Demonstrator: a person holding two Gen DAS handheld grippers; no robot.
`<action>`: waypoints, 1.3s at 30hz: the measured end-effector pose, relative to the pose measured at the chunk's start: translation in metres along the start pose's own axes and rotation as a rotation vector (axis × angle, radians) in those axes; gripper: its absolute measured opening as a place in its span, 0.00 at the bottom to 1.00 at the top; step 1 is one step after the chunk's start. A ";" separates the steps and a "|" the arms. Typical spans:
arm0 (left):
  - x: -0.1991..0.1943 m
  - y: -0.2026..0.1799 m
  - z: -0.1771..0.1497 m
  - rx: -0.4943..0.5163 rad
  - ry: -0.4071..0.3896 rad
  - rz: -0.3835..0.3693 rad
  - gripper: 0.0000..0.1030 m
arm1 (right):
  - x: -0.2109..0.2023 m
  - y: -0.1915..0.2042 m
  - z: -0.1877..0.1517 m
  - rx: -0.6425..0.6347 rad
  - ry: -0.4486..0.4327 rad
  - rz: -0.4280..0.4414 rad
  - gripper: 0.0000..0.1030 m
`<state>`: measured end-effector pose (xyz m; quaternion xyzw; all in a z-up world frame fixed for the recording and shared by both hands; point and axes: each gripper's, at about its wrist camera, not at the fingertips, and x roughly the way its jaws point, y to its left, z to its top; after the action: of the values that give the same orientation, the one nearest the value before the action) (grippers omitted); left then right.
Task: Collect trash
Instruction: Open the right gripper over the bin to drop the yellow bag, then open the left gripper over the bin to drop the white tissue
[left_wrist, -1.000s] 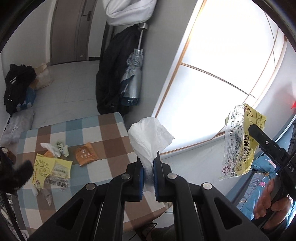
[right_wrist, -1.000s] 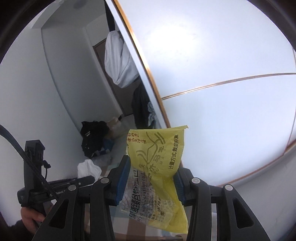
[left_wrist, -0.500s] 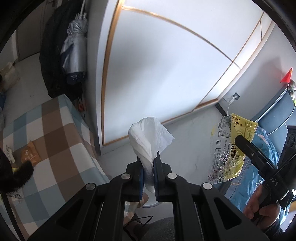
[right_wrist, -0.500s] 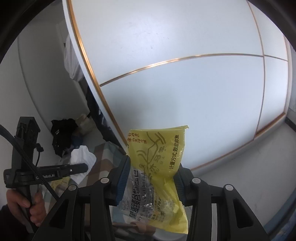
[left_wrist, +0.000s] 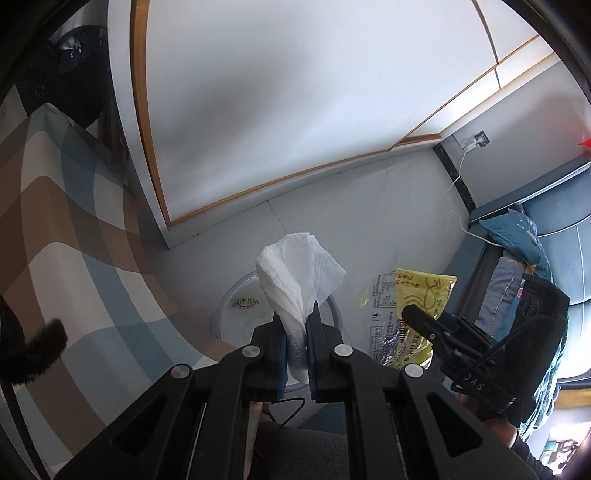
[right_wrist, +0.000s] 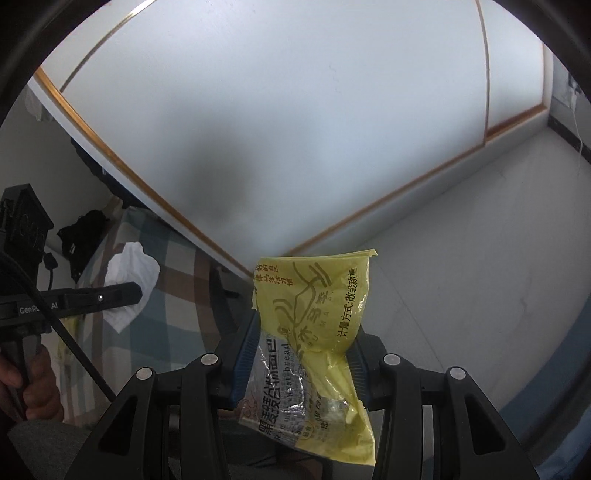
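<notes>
Checked brown, blue and cream cloth covers the table (left_wrist: 74, 229) on the left of the left wrist view. Right of it, the left gripper (left_wrist: 296, 325) points steeply down, its black fingers pinched narrow on a crumpled white paper tissue (left_wrist: 299, 273) that stands up between the blue pads. Directly below the tissue, on the pale floor beside the table's edge, sits a round pale grey plastic bin (left_wrist: 236, 310) with a white liner showing inside. Further right, the right gripper (left_wrist: 417, 317) reaches in from the right edge, also tilted down, carried by a hand (left_wrist: 498, 432) in a dark sleeve.

From the right wrist view, the left gripper (right_wrist: 122, 295) enters level from the left, gripped by a hand (right_wrist: 33, 384) low at the edge, the tissue (right_wrist: 133, 273) at its tip. In the middle, the right gripper (right_wrist: 303, 354) has its fingers partly spread, clamping a crinkled yellow and clear plastic bread wrapper (right_wrist: 314, 332) printed with dark characters; the wrapper's top rises above the pads, held over the floor.
</notes>
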<state>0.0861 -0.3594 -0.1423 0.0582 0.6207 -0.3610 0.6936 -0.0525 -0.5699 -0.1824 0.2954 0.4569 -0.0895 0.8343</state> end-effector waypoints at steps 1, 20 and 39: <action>0.003 -0.003 0.001 0.000 0.012 0.003 0.05 | 0.009 -0.002 -0.002 0.011 0.020 0.005 0.43; 0.036 -0.001 0.012 -0.045 0.165 0.008 0.05 | 0.107 -0.021 -0.025 0.101 0.230 0.036 0.66; 0.075 -0.011 0.002 -0.019 0.335 0.042 0.08 | 0.047 -0.054 -0.022 0.139 0.140 0.017 0.78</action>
<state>0.0788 -0.4005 -0.2051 0.1238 0.7296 -0.3256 0.5885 -0.0637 -0.5954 -0.2521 0.3622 0.5043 -0.0929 0.7784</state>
